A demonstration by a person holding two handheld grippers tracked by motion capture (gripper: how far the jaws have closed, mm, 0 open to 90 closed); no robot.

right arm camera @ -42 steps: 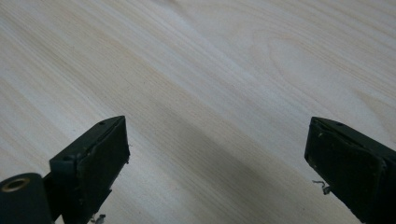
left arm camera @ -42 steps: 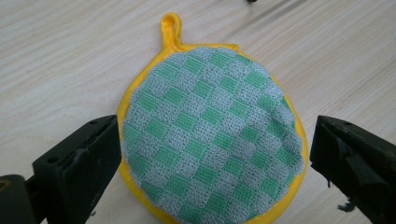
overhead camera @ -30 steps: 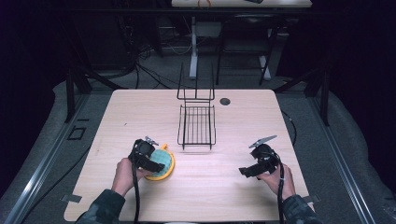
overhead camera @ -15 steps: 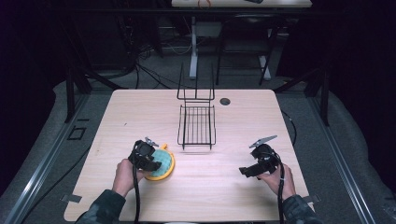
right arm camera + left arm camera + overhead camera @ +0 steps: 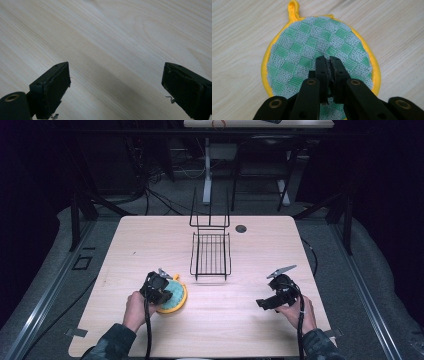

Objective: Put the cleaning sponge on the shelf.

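The left gripper (image 5: 329, 62) has its two black jaws pressed together over the middle of a round pot holder (image 5: 317, 42), having just been closing; a small fold of the green-and-white checked fabric appears pinched between the pads, though the contact itself is hard to make out. The pot holder, edged in yellow with a yellow hanging loop (image 5: 294, 7) at its far side, lies flat on the table (image 5: 150, 240), near the front left part of the top in the high view, where the left gripper (image 5: 165, 287) sits on top of it in the person's left hand (image 5: 134, 306). Across the table, well apart from the pot holder, the right gripper (image 5: 265, 302) is held low above the bare wood in the person's right hand (image 5: 299, 312), its jaws spread wide with nothing but pale wood grain between them, as the right gripper view (image 5: 115, 85) shows. Beyond both hands, toward the middle of the far half of the table, stands a black wire rack (image 5: 210, 254) with an upright back frame, and just beside that, a small dark round hole (image 5: 241, 228) is set in the tabletop.
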